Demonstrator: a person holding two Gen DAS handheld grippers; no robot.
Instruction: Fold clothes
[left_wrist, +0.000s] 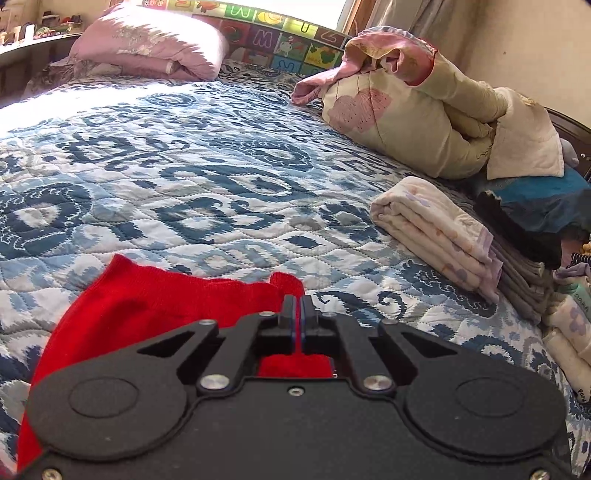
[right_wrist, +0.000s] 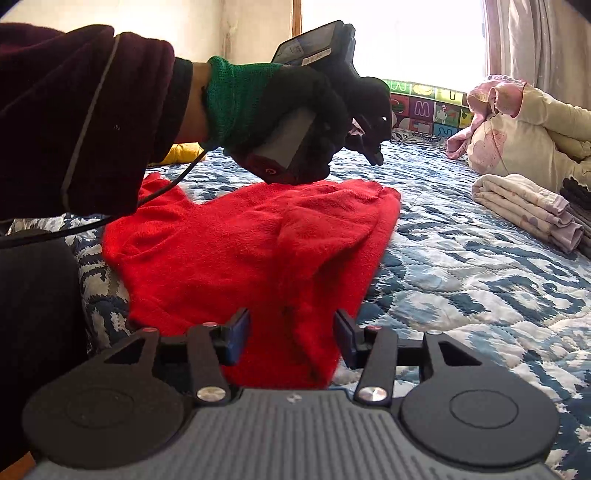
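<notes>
your left hand-held gripper (left_wrist: 296, 301) sits at the bottom centre of the left wrist view with its jaws pressed together on a fold of the red garment (left_wrist: 155, 299), so it is clamped on that cloth. the garment spreads from the jaws to the lower left of that frame across the blue and white patterned quilt (left_wrist: 192, 173) on the bed.

in the right wrist view your right hand-held gripper (right_wrist: 291, 332) stands with its jaws apart. the red garment (right_wrist: 258, 243) lies between and below them, and the blue pads do not press on it. the garment fills the middle of that frame, rumpled on the quilt (right_wrist: 480, 280).

your gloved left hand (right_wrist: 295, 122), with a green cuff, is at the upper centre of that frame, wrapped around the handle of its tool just above the far edge of the garment.

a folded pale floral cloth (left_wrist: 436, 232) lies at the right of the left wrist view. behind it is a bundled cream comforter (left_wrist: 424, 122), and a pink pillow (left_wrist: 147, 44) lies at the upper left.
</notes>
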